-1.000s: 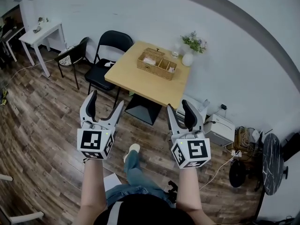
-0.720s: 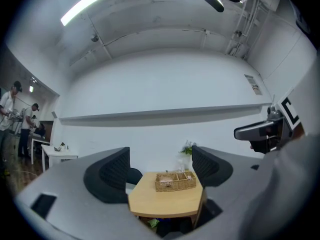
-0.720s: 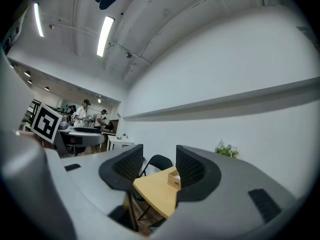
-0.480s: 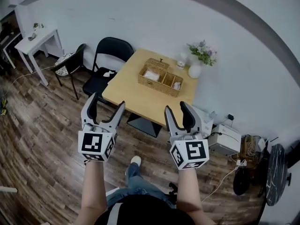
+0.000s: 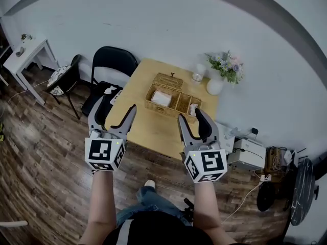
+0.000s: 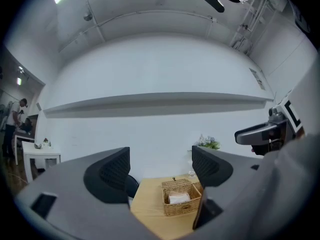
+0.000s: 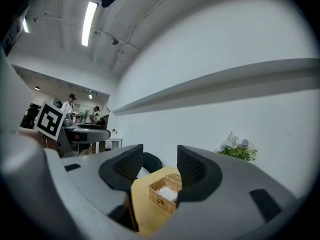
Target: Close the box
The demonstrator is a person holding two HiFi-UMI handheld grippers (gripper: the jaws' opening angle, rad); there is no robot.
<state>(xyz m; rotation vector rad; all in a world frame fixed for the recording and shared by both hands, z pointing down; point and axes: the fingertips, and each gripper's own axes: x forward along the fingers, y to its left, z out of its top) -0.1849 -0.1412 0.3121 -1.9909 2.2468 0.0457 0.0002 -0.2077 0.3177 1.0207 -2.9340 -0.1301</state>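
Observation:
A wicker box (image 5: 172,100) stands on the wooden table (image 5: 148,129), its lid (image 5: 168,80) tipped up at the back and white contents showing in its compartments. My left gripper (image 5: 116,106) is open and empty, held in the air over the table's near left edge, short of the box. My right gripper (image 5: 190,115) is open too, hovering just in front of the box's right end. The box (image 6: 181,203) shows between the open jaws in the left gripper view, and lies ahead as the box (image 7: 164,194) in the right gripper view.
A white vase of flowers (image 5: 217,83) and a small glass (image 5: 197,77) stand behind the box. Two black chairs (image 5: 110,65) sit left of the table, with a white side table (image 5: 25,47) beyond. White devices (image 5: 248,154) and cables lie on the floor at right.
Both grippers have travelled forward to the table; the box now looms larger and nearer in every view. The jaws stay apart and empty.

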